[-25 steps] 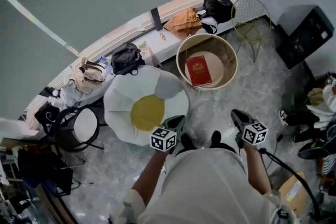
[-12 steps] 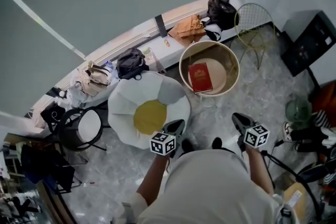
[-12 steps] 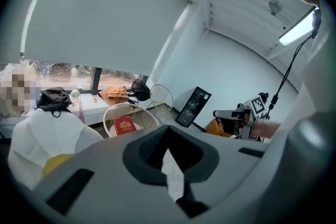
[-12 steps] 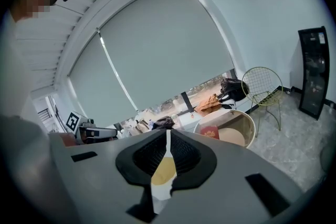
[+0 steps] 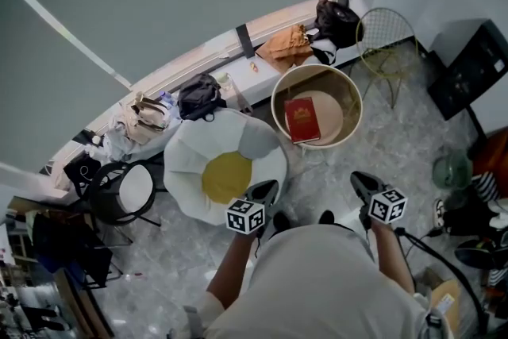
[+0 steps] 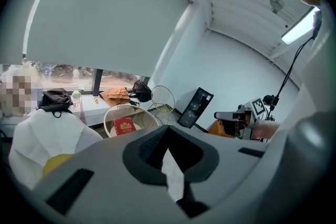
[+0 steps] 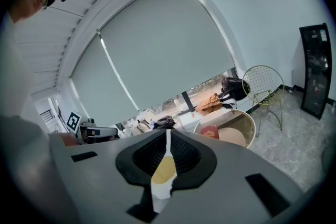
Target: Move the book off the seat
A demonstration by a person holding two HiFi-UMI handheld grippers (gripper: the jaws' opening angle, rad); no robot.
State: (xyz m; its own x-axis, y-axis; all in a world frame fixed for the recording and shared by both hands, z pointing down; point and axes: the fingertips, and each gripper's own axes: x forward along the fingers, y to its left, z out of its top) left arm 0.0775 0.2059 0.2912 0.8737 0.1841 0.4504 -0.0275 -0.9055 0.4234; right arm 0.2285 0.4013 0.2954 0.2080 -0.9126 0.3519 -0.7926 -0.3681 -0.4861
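A red book (image 5: 302, 119) lies flat inside a round beige tub seat (image 5: 348, 90) on the floor ahead of me. It also shows far off as the book (image 6: 124, 126) in the left gripper view and the book (image 7: 210, 132) in the right gripper view. My left gripper (image 5: 266, 189) is shut and empty, held close to my body by the edge of a fried-egg cushion (image 5: 226, 167). Shut and empty as well, my right gripper (image 5: 361, 182) hangs over bare floor, well short of the seat. Each gripper view has its own jaws closed together, left gripper (image 6: 168, 131) and right gripper (image 7: 168, 135).
A gold wire chair (image 5: 385, 32) stands right of the tub seat, with a black panel (image 5: 468, 67) beyond it. Bags (image 5: 198, 95) and clutter line the window sill (image 5: 262, 20). A black-framed stool (image 5: 119, 194) stands at the left. A cable (image 5: 436, 258) trails at my right.
The head view has shifted slightly, so the room sits a little differently in frame. Both grippers stay shut in the same place. The book has not moved.
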